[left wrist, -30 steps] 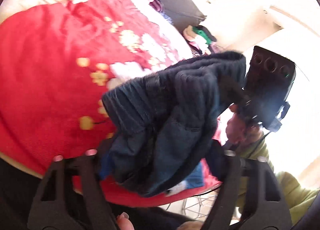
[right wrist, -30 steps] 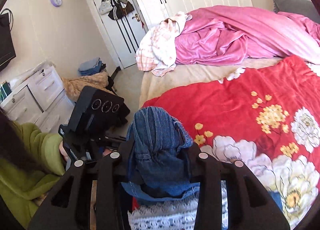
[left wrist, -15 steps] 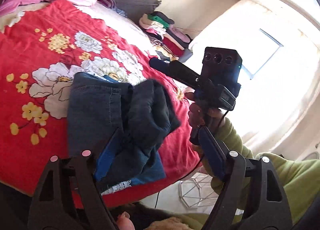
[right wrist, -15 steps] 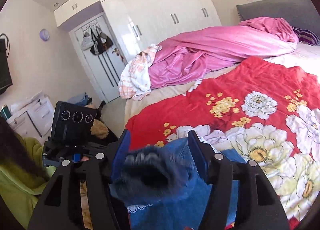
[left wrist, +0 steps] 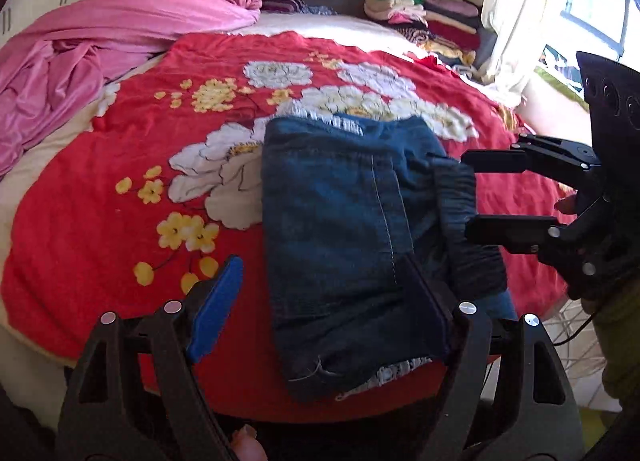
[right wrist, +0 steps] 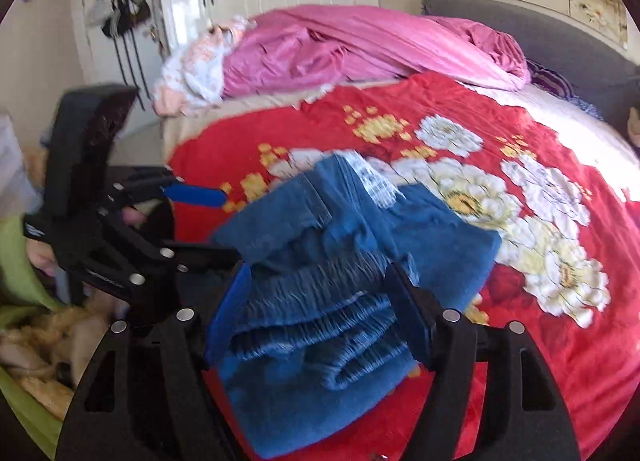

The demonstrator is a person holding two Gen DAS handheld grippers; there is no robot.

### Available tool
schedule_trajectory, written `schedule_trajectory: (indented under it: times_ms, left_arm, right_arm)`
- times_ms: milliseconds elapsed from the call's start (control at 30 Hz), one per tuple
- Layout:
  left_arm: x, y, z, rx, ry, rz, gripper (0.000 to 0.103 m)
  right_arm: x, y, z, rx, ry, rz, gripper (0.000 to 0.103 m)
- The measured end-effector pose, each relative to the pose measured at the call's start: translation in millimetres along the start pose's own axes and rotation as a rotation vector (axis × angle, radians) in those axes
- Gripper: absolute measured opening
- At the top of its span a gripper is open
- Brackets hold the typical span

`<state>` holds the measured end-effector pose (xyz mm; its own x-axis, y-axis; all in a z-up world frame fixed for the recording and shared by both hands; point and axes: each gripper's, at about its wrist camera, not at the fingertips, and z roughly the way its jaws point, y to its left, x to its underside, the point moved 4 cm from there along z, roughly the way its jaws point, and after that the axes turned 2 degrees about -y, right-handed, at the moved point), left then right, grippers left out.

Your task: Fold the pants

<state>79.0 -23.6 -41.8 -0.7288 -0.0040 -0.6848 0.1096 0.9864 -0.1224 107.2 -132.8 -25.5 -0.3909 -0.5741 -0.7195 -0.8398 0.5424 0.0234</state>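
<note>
A: Where are the pants (left wrist: 344, 229) sitting right now?

B: They are lying as a folded denim bundle on the red floral blanket (left wrist: 120, 165), close to the near edge of the bed, with a pale fringed hem showing at the far end and the ribbed elastic waistband (right wrist: 320, 313) bunching on the right.

A: And what are the 2 grippers doing?

B: The left gripper (left wrist: 320, 293) is standing with its jaws spread wide; the right finger is touching the denim, the blue-padded one is hanging over bare blanket. The right gripper (right wrist: 320, 301) is also spread, its fingers straddling the waistband without pinching it, as far as the blurred right view is showing.

A: How is this cloth going to behave?

B: I am judging it soft but fairly heavy, thick where layers are stacking, so it is likely holding a crease yet sagging if lifted by 1 corner. I am thinking the best holds are the waistband and the folded edge, pinching all layers together.
</note>
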Motion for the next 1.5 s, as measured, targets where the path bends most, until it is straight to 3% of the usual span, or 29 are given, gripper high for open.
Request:
schedule_trajectory:
  times_ms: [67, 233, 367, 500, 567, 733, 800, 867, 1033, 1133, 1267, 1400, 1500]
  left_arm:
    - [11.4, 0.6, 13.6, 0.011, 0.055, -0.008, 0.072]
    - [17.9, 5.3, 6.1, 0.043, 0.056, -0.047, 0.073]
    - [19.7, 2.7, 2.2, 0.046, 0.056, -0.039, 0.073]
    - [20.9, -3.5, -0.7, 0.046, 0.059, -0.022, 0.073]
    - [22.6, -5.5, -1.0, 0.05, 0.066, -0.017, 0.073]
    - [27.0, -5.2, 1.8, 0.063, 0.085, -0.019, 0.074]
    - [27.8, -4.7, 3.0, 0.069, 0.09, -0.023, 0.074]
    - [29.4, -3.0, 3.5, 0.074, 0.095, -0.032, 0.076]
    - [30.1, 0.4, 3.7, 0.091, 0.096, -0.054, 0.078]
    - [30.6, 1.0, 3.8, 0.096, 0.095, -0.056, 0.078]
    - [31.5, 2.0, 3.4, 0.101, 0.096, -0.063, 0.078]
    - [31.7, 2.4, 3.6, 0.103, 0.096, -0.063, 0.078]
    - [32.2, 3.1, 4.6, 0.105, 0.099, -0.065, 0.079]
  right_arm:
    - [18.9, -4.4, 14.9, 0.082, 0.085, -0.015, 0.074]
    - [31.3, -16.6, 13.1, 0.008, 0.078, 0.113, 0.075]
    - [4.3, -27.8, -18.2, -0.085, -0.052, 0.18, 0.075]
    - [-30.7, -34.1, -5.6, -0.065, -0.047, 0.12, 0.072]
    - [-42.6, -37.6, 16.4, -0.091, 0.006, 0.113, 0.057]
    - [-57.2, -46.5, 60.9, -0.127, 0.114, 0.102, 0.047]
    - [-54.2, -42.5, 73.7, -0.158, 0.16, 0.092, 0.038]
    - [-49.8, -32.9, 80.5, -0.188, 0.19, 0.061, 0.007]
    - [-57.5, -20.6, 62.7, -0.087, 0.129, -0.017, 0.006]
    - [-59.6, -27.8, 72.3, -0.006, 0.145, -0.049, 0.003]
    - [-51.4, -27.0, 94.2, 0.034, 0.191, -0.074, 0.003]
    - [-51.1, -29.9, 95.5, 0.048, 0.184, -0.041, 0.004]
    - [-53.8, -30.5, 84.7, 0.059, 0.157, -0.009, 0.022]
